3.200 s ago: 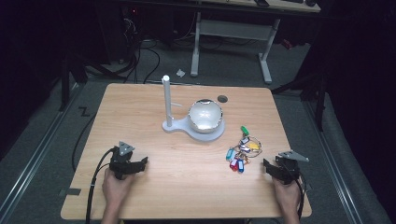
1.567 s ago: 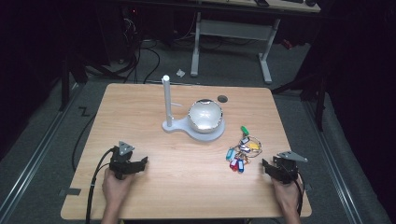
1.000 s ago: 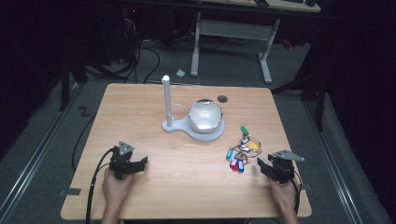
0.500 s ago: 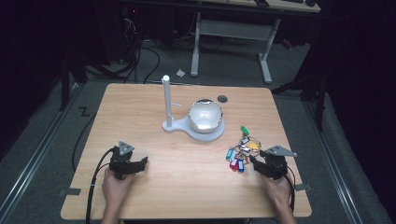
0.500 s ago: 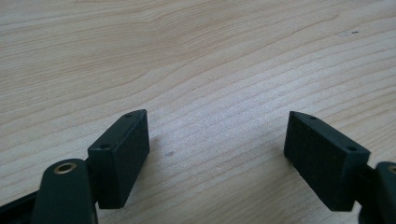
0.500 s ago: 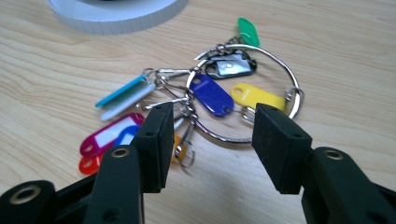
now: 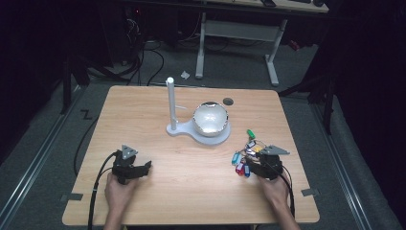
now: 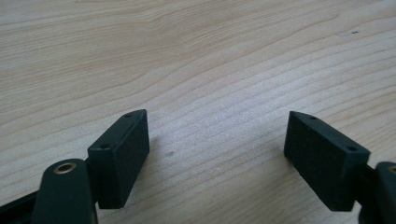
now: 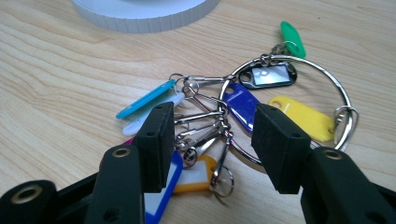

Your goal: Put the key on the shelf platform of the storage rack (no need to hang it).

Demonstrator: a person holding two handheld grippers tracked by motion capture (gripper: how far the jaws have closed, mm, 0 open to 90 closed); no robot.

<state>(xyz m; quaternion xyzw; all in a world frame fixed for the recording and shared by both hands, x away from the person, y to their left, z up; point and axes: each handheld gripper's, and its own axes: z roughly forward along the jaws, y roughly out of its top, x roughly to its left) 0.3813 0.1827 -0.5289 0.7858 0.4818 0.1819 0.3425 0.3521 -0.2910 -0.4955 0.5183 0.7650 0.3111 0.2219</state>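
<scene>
Right gripper view: right gripper low over key bunch, jaws wide, seemingly untouching.

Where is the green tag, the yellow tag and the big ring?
green tag (image 9: 292,37), right gripper view, middle of its plastic body
yellow tag (image 9: 303,117), right gripper view, middle of its flat face
big ring (image 9: 344,98), right gripper view, bare wire on its right side

Bright table, dark surroundings, slight softness
</scene>
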